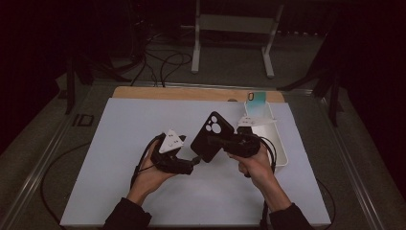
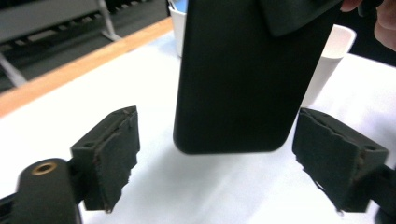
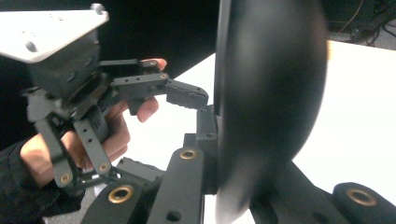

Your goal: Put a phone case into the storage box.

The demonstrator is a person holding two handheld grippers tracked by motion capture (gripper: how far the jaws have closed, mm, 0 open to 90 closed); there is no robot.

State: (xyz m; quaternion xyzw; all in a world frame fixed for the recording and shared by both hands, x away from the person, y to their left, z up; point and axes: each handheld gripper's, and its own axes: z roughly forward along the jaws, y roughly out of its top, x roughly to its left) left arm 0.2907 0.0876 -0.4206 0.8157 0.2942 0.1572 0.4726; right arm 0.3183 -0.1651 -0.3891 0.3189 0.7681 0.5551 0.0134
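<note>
Fingers of my right gripper (image 1: pixel 216 142) clench the black phone case (image 1: pixel 212 136), lifted above the middle of the white mat (image 1: pixel 119 143).
Its lower end hangs between my left gripper's (image 2: pixel 215 158) spread, unclenched pads (image 2: pixel 116 154), touching neither; a white tray (image 1: pixel 282 152) sits by the mat's right edge.

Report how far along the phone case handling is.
Done: the right gripper is shut on the black phone case and holds it clear of the white table. In hand: the left gripper stands open, its pads either side of the case's lower end, not touching. Left, probably: closing the left jaws on the case. A white tray lies behind, with a teal case propped at its far end.
</note>
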